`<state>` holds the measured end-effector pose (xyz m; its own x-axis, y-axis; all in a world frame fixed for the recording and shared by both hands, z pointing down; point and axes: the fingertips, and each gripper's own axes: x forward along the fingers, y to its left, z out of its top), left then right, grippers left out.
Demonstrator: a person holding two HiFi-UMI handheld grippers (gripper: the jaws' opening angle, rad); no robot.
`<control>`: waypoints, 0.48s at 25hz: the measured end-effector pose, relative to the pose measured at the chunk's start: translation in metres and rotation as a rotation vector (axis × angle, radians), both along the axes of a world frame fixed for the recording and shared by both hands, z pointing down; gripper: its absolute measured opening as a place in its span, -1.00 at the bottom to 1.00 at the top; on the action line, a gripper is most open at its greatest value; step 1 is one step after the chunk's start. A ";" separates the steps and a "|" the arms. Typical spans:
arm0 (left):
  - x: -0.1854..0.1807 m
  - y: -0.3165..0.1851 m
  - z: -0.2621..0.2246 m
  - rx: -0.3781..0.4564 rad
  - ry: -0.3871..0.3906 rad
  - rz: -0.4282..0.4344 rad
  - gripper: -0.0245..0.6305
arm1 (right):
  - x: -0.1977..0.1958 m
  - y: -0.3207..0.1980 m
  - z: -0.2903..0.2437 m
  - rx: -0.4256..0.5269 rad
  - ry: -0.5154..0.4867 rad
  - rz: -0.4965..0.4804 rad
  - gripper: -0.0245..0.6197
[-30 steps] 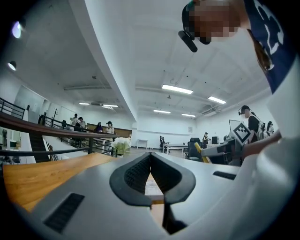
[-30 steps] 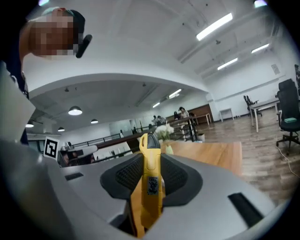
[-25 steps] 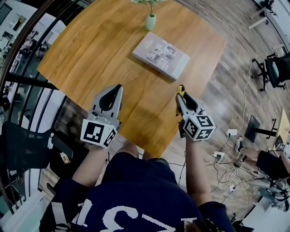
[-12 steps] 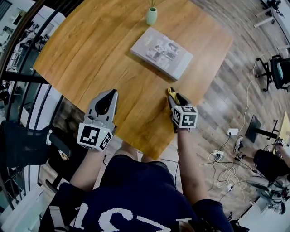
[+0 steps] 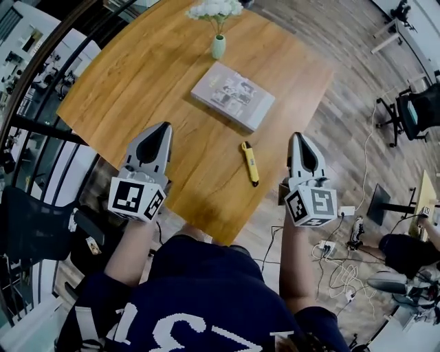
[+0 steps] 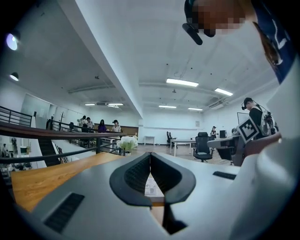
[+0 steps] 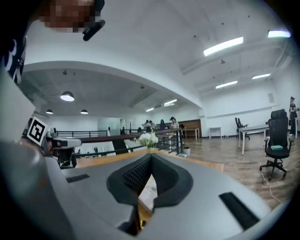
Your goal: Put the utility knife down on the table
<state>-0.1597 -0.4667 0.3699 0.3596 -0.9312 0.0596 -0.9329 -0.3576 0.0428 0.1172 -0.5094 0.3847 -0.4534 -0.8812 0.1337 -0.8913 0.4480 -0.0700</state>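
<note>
The right claw [image 5: 297, 136] is closed tip to tip with nothing in it. Its own view shows the two dark ribbed pads meeting at a point [image 7: 151, 155]. The left claw [image 5: 165, 125] is likewise closed and empty, pads together [image 6: 150, 153]. Both are held above the near edge of the counter [image 5: 137, 75], well apart from each other.

Only the head view shows the knife [image 5: 250, 163]. It is yellow and black and lies flat on the counter between the two claws, nearer the right one and touching neither. Neither gripper view shows it.

Farther up the counter lies a book [image 5: 232, 95], its cover print too small to read. Beyond that stands a small pale green vase [image 5: 218, 47] holding white flowers [image 5: 215, 8].

The gripper views give the room instead. The flowers show past the jaws in both [image 6: 127, 143] [image 7: 148, 138]. Behind them are a dark railing [image 6: 47, 136], people standing far off [image 6: 101, 125], an office chair [image 7: 275, 140] and strip lights on the ceiling [image 7: 226, 45].

Each claw's cube carries black-and-white square markers. The white figures on the person's dark shirt [image 5: 206, 309] are seen upside down and cannot be read with certainty.
</note>
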 end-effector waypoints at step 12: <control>0.014 0.027 -0.095 0.181 0.013 -0.020 -0.88 | 0.029 0.061 -0.135 0.293 -0.093 0.037 -0.85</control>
<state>-0.1457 -0.4395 0.2752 0.3404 -0.9334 -0.1139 -0.9398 -0.3417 -0.0088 0.1465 -0.4487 0.2497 -0.4191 -0.8920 -0.1691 -0.9030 0.4289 -0.0244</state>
